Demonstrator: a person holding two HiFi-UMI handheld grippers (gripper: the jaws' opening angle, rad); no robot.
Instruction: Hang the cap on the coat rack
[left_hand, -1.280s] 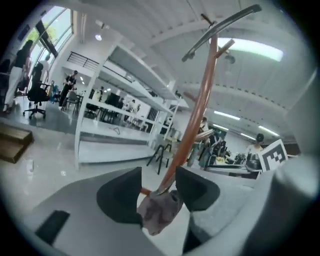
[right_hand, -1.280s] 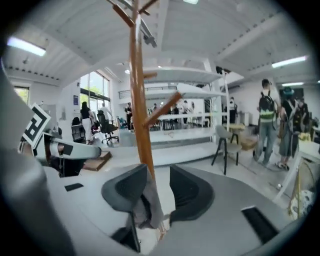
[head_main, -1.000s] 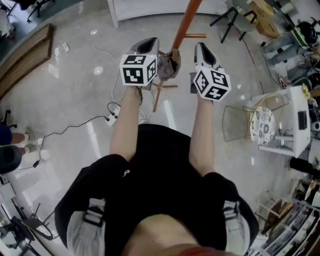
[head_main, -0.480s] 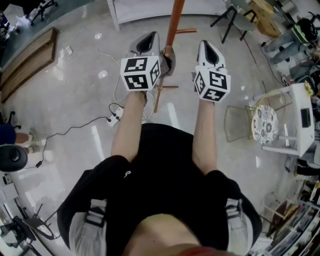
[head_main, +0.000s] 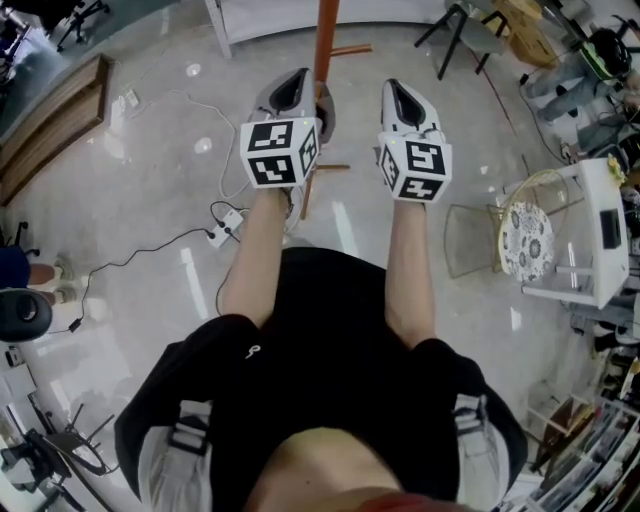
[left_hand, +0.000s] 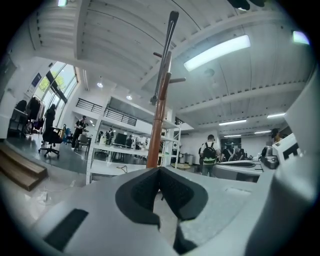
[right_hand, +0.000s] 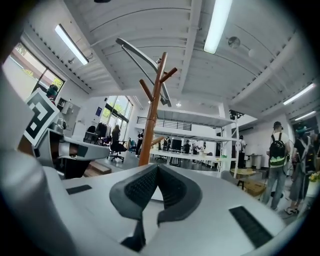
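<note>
Left gripper (left_hand: 160, 171): closed, the dark pads meet and nothing sits between them; it is raised in front of the person, just beside the pole.
Right gripper (right_hand: 157, 168): closed as well, pads together with nothing in them; it is held level with the left one, a little way to the right of the pole.
Coat rack (right_hand: 154, 112): an upright wooden pole with short pegs branching off near the top, and cross feet on the floor (head_main: 130, 200). In the head view it rises between the two grippers, closer to the left one.
Cap (head_main: 323, 112): only a small grey-brown patch shows, against the pole and right beside the left gripper. I cannot tell whether it hangs on a peg, and neither gripper view shows it.
Surroundings: a white cable with a power strip (head_main: 222, 233) lies on the floor to the person's left, and a wire chair with a patterned seat (head_main: 525, 250) stands to the right.
</note>
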